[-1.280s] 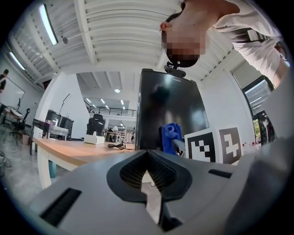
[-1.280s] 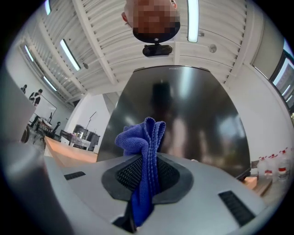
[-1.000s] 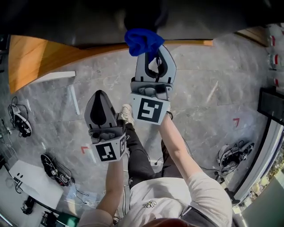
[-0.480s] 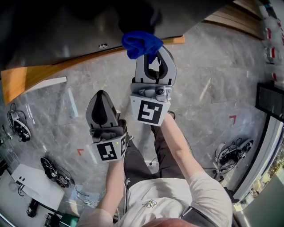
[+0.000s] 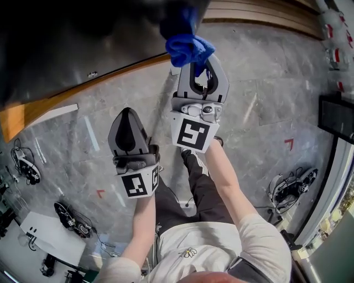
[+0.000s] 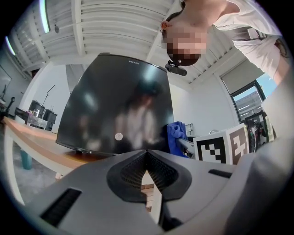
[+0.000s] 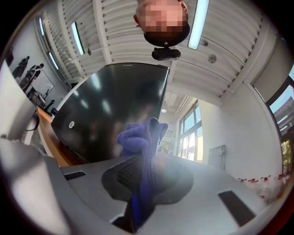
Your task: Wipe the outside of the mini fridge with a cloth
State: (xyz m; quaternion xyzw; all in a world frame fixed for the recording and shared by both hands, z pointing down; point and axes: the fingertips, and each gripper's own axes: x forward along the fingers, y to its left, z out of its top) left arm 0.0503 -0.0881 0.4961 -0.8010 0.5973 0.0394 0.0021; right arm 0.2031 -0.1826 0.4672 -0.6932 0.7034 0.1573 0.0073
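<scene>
The mini fridge [image 5: 77, 50] is a glossy black box standing on a wooden platform [image 5: 33, 113] at the top left of the head view. My right gripper [image 5: 197, 59] is shut on a bunched blue cloth [image 5: 189, 48], which lies against the fridge's near right corner. In the right gripper view the cloth [image 7: 140, 135] sticks up from the closed jaws in front of the black fridge [image 7: 105, 105]. My left gripper [image 5: 126, 113] is shut with nothing in it, lower and left of the right one, apart from the fridge. In the left gripper view its jaws meet below the fridge door [image 6: 115, 110], and the cloth [image 6: 175, 135] shows at right.
The grey stone floor holds cable bundles at left [image 5: 25, 166] and right [image 5: 287, 193], a white board [image 5: 52, 237] and red tape marks [image 5: 290, 145]. Wooden slats [image 5: 265, 14] run along the top right. A dark panel [image 5: 336, 119] stands at the right edge.
My right gripper has carried the cloth rightward and up along the fridge's lower edge to its near corner. The left gripper stays shut and has followed slightly.
</scene>
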